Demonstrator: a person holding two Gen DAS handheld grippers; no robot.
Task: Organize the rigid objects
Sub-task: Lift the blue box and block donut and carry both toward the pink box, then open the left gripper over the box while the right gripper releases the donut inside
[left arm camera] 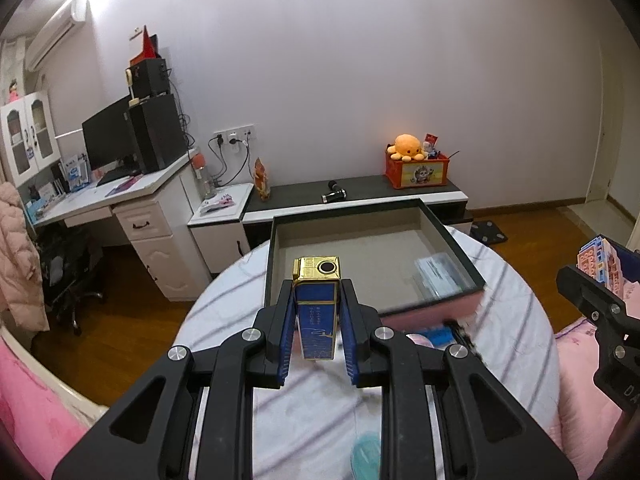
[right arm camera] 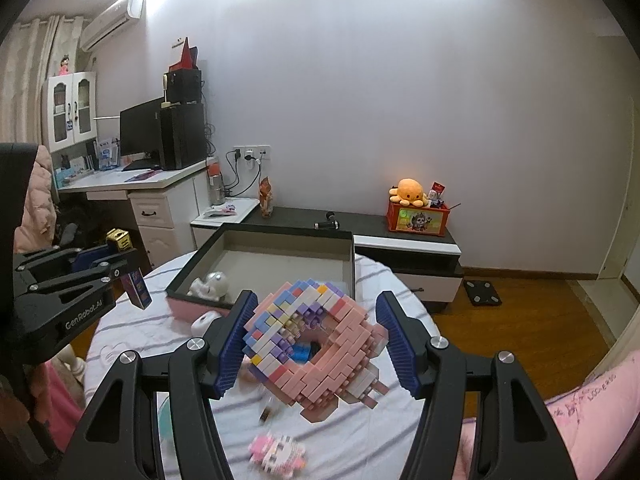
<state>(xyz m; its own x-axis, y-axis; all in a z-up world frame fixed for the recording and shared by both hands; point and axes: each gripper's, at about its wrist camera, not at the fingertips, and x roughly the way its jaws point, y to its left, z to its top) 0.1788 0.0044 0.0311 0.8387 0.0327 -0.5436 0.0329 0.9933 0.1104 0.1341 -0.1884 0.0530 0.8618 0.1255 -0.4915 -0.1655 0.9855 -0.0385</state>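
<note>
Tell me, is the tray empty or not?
Not empty. The tray holds a white figure in its near corner and a clear packet.

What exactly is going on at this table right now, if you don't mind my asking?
A person is tidying small items into an open box on a round table. The left hand-held gripper is shut on a blue and gold lighter, held upright near the box's front edge. The right hand-held gripper carries a pink brick-built donut model between its pads. A white figurine already lies in the box, and another small brick model waits on the table.
</note>
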